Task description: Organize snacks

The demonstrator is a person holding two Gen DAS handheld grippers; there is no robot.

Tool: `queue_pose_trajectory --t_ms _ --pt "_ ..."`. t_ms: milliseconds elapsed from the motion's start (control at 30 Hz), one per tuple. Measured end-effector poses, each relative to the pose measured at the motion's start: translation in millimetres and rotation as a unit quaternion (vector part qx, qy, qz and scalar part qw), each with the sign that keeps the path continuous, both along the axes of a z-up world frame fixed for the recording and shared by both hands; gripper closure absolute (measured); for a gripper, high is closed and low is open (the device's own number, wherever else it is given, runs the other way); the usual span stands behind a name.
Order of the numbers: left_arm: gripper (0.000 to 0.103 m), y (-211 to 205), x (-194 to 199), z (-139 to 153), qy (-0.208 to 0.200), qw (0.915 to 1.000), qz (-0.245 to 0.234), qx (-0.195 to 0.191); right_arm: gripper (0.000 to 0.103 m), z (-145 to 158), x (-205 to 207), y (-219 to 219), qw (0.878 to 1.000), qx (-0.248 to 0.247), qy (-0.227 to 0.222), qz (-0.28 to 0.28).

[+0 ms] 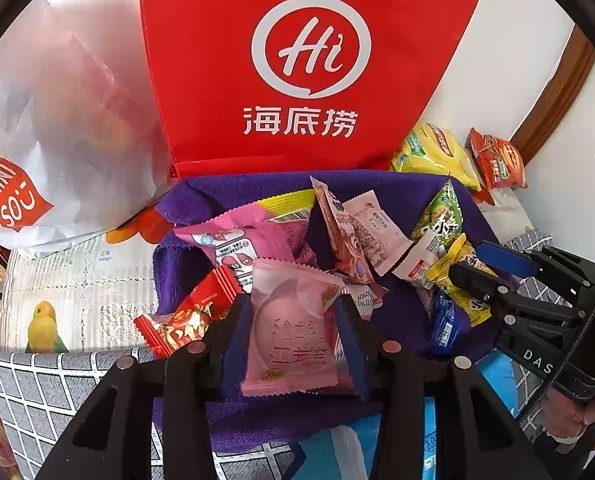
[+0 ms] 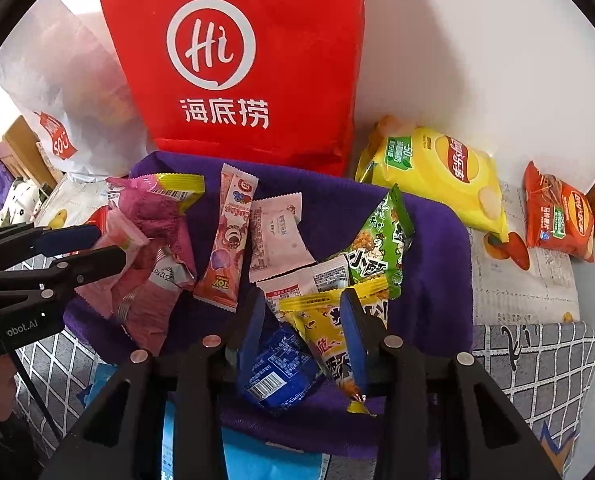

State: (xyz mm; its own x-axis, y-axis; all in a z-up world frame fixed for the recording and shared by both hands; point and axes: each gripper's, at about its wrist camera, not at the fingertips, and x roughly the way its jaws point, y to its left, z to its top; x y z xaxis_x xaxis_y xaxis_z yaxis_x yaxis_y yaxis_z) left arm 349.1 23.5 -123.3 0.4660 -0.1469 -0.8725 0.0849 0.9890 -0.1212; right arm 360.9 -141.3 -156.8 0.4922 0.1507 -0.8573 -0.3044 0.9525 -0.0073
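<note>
Most snacks still lie mixed on the purple cloth [image 2: 437, 240] at frame centre. The left hand-held gripper [image 1: 293, 320] closes on a pink packet [image 1: 293, 332]; the right hand-held gripper [image 2: 303, 332] seems to pinch a yellow packet [image 2: 329, 332].

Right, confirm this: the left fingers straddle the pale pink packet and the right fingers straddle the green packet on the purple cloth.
Wrong on one point: in the right wrist view the right fingers straddle the yellow packet, not the green packet. The left fingers do straddle the pale pink packet on the purple cloth.
</note>
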Motion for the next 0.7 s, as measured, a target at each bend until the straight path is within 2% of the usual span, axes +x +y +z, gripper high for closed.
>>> queue_pose_trajectory --t_ms 167,467,700 --pt "0.058 1 -4 9 -0.009 0.9999 0.003 -0.003 0.059 10 -7 1 1.000 0.001 -0.014 0.002" --pt "0.044 3 -13 29 -0.028 0.9995 0.003 -0.012 0.054 29 -18 5 0.999 0.000 -0.038 0.003" --pt "0.039 6 -26 51 -0.045 0.9989 0.004 -0.014 0.053 59 -32 1 0.998 0.019 -0.060 -0.019"
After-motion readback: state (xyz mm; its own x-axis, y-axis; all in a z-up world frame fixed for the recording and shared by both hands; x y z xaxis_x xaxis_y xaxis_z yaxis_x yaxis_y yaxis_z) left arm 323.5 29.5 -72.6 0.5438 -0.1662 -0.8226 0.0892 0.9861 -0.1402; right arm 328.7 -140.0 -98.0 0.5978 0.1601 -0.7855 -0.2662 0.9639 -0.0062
